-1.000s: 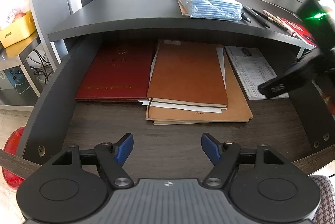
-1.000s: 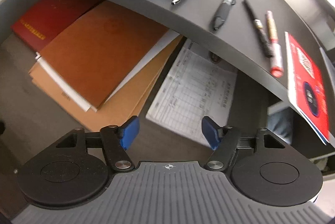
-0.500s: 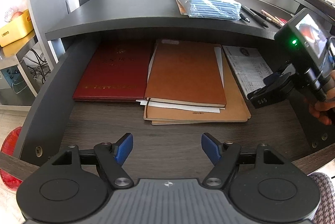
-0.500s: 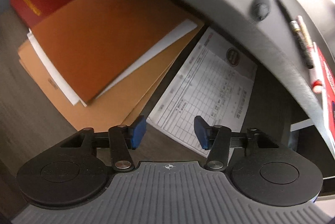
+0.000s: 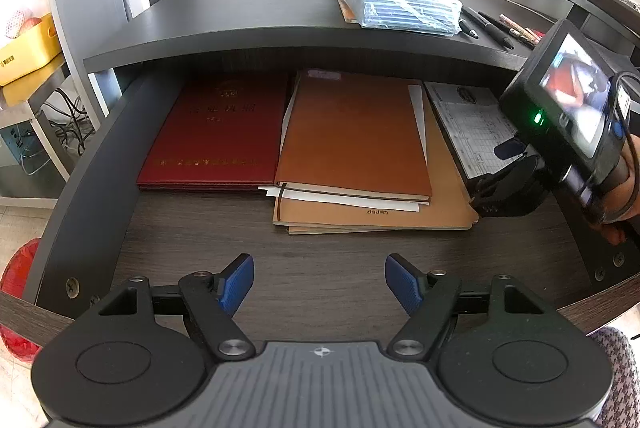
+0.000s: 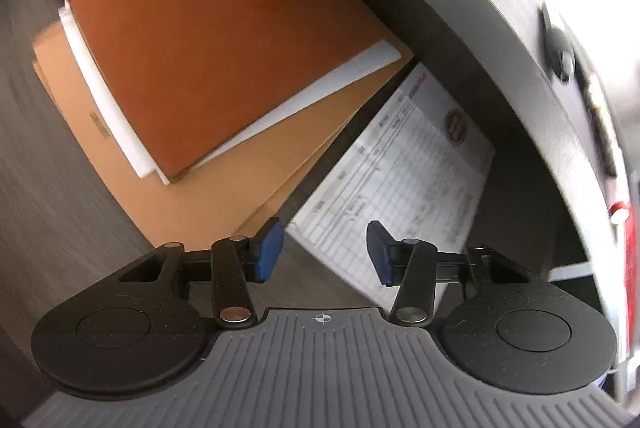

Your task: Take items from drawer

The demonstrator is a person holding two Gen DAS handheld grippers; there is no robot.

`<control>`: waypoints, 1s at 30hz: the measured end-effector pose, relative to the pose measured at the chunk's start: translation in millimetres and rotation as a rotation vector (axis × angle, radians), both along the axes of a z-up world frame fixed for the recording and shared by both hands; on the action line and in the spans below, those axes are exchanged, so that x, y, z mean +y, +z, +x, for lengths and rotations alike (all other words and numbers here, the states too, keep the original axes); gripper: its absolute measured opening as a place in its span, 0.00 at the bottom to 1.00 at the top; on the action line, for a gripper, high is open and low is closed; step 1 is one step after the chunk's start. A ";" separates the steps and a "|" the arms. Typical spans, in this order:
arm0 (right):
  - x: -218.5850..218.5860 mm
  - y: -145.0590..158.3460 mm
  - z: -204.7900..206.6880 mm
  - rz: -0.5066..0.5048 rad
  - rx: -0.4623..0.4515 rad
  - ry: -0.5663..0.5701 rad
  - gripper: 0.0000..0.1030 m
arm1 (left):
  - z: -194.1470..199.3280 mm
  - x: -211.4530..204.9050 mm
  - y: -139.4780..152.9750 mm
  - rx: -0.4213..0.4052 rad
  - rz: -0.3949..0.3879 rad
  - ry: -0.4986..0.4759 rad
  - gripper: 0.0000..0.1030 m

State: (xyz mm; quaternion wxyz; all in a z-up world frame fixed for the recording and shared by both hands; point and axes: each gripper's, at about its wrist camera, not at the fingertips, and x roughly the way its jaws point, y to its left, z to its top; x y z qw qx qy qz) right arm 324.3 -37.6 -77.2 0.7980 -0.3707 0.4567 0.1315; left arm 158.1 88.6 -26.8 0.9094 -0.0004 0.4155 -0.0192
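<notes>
open drawer (image 5: pixel 320 268); right claw (image 6: pixel 324 252) tilted down, closing over form (image 6: pixel 404 180).

Right gripper (image 6: pixel 324 252), fingers (image 6: pixel 267 248) closing, over printed form (image 6: pixel 404 180) beside brown notebook (image 6: pixel 224 52) in drawer (image 6: pixel 44 164).

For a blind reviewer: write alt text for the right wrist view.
The right gripper, jaws closing with nothing pinched, hangs over the near corner of a printed form in the drawer. Left of it lies an orange notebook atop tan folders.
</notes>
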 end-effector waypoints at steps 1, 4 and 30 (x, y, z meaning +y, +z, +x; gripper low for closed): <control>1.9 -1.0 -1.8 -0.022 -0.014 0.011 0.45 | 0.3 -0.1 0.1 0.000 0.000 0.000 0.69; 7.1 -2.1 -7.5 -0.076 -0.052 0.031 0.45 | 0.7 0.0 0.2 0.001 0.000 0.000 0.69; -11.8 14.2 -2.8 0.122 0.069 0.057 0.27 | 2.9 0.6 0.8 0.003 -0.001 0.000 0.69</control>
